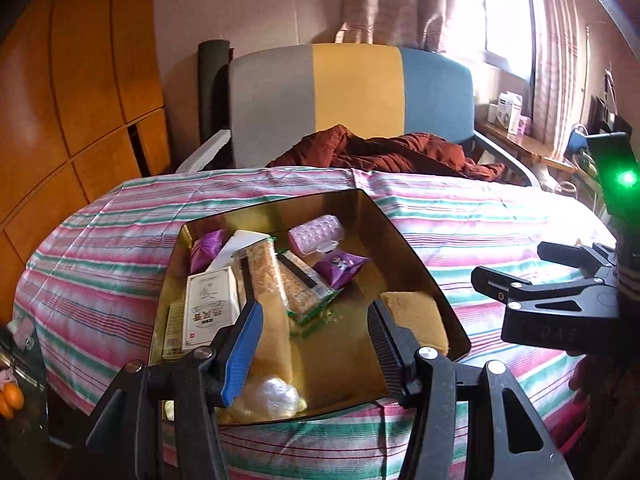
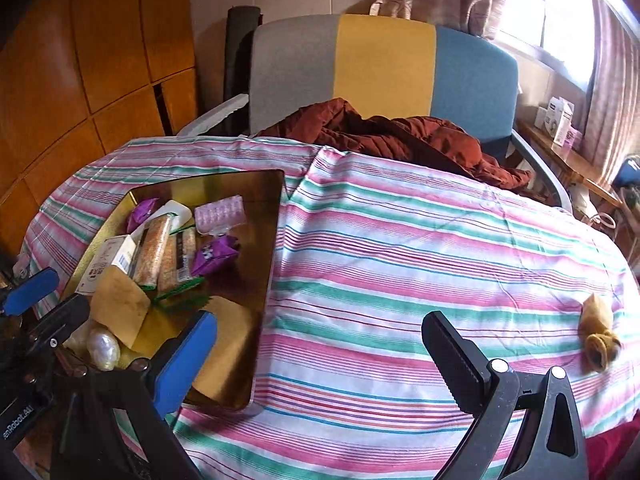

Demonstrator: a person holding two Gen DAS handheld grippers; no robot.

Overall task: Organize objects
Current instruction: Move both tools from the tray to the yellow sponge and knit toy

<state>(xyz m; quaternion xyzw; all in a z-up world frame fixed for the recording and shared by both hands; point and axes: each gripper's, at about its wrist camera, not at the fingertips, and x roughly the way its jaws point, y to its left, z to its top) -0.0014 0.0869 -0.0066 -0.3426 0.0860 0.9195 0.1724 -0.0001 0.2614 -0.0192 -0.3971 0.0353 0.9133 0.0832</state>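
A striped cloth [image 2: 400, 240] covers the table. Behind it stands a grey, yellow and blue chair [image 2: 380, 68], wooden cabinets [image 2: 80, 60] left, a bright curtained window [image 2: 552, 12] right.

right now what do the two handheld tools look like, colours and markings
Both are black plastic two-finger tools. On the left tool one finger has a blue pad, the other a black ribbed pad, with silver screw heads at the joints. The right tool matches: blue pad, ribbed black pad. Seen from the left wrist view, its body carries a green light and faint embossed letters.
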